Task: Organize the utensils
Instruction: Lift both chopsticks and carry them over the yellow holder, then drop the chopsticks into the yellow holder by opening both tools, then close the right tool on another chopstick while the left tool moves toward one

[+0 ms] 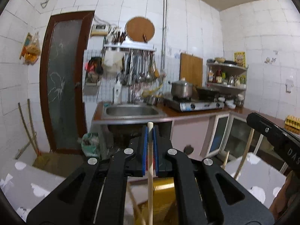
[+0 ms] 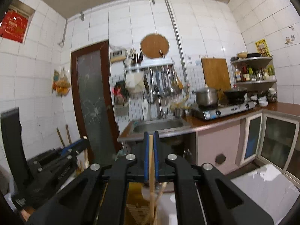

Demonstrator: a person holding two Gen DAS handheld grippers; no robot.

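Both grippers raised, level, jaws closed.
Left gripper (image 1: pixel 150 144) pinches a stick (image 1: pixel 150 168) between blue pads; right gripper (image 2: pixel 151 150) likewise clamps a stick (image 2: pixel 151 168), held beside the left.
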